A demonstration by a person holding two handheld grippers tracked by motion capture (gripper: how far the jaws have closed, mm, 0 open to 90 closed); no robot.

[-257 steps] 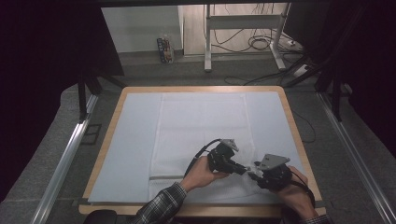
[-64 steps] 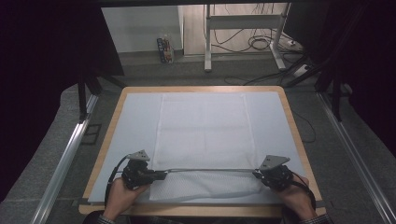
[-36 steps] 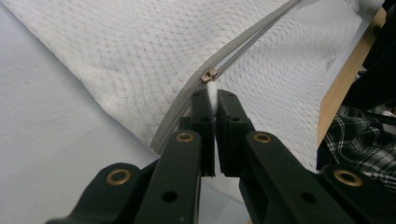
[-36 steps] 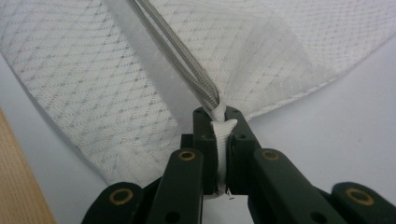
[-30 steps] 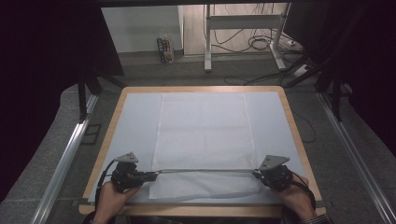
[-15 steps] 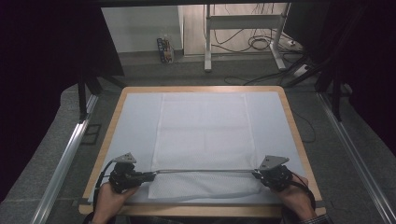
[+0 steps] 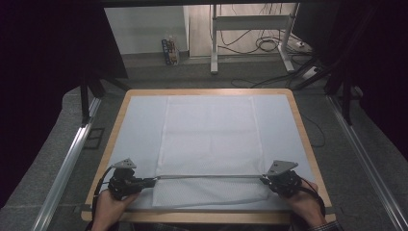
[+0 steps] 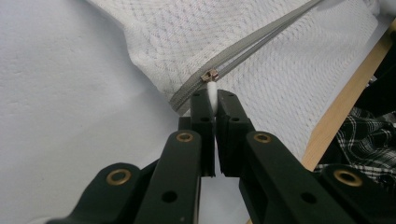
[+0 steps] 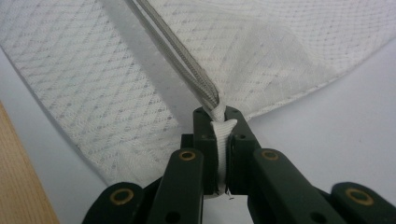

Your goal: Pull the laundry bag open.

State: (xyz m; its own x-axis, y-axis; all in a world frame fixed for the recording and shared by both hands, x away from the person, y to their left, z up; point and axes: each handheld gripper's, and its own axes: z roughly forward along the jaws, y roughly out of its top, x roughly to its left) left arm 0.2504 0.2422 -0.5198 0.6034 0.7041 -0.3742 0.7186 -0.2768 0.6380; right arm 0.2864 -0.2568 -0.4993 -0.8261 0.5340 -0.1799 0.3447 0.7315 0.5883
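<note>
While the white mesh bag [image 7: 210, 144] lies flat on the pale cover of the desk [image 7: 308, 144], you keep its grey zipper [image 7: 207, 176] drawn in a straight line between your two hands along the bag's near edge. Your left gripper [image 8: 213, 100] is clenched on the white pull tab [image 8: 212, 91] that hangs from the small metal slider [image 8: 209, 74], and the slider sits at the bag's left corner, so the zip looks, by this judgement, run to the end of its track. Your right gripper [image 9: 218, 114] is clamped on the white fabric tab [image 9: 223, 128] at the other end of the zipper, near the bag's right corner, and that grip seems meant as an anchor: with one end pinned, a pull on the slider works against the teeth instead of dragging the whole bag across the desk. From the high view, the left gripper [image 7: 126, 181] and the right gripper [image 7: 283, 178] sit well apart, near the front edge of the wooden frame, with the zipper line taut between them and the strip of mesh below it rumpled a little. Whether the teeth are meshed or parted along their whole run is too fine to tell.
</note>
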